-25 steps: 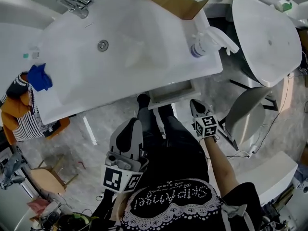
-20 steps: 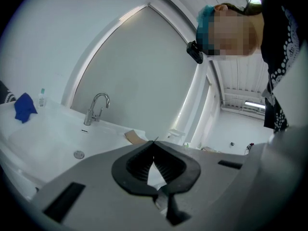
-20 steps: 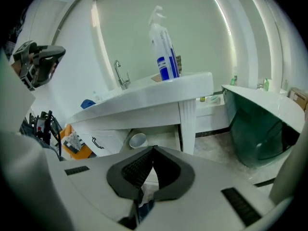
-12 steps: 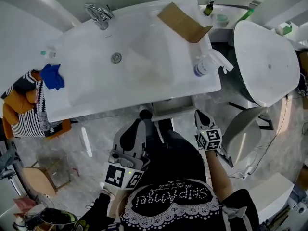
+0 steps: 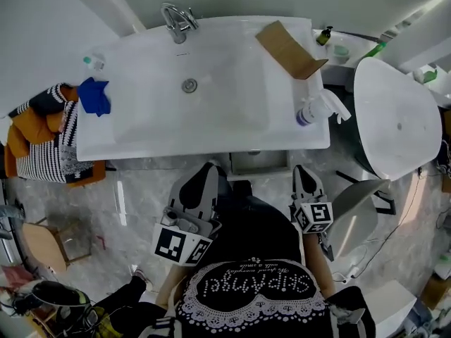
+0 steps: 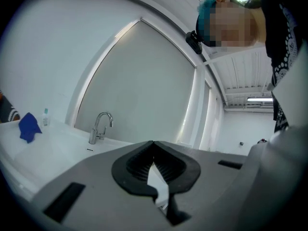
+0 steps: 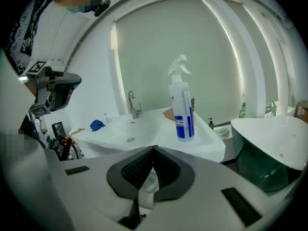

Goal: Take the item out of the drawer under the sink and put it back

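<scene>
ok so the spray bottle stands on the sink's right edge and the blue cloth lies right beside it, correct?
Not quite. The spray bottle does stand on the right edge of the sink, but the blue cloth lies at the opposite, left end, well apart from the bottle. The head view shows this.

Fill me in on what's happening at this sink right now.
A person stands at a white sink, a claw in each hand. The left claw and the right claw are both shut, with nothing clearly held, and hang just in front of the sink's front edge. Under that edge the drawer shows only as a narrow strip. A spray bottle, a cardboard box and a blue cloth sit on the sink top, untouched.
</scene>
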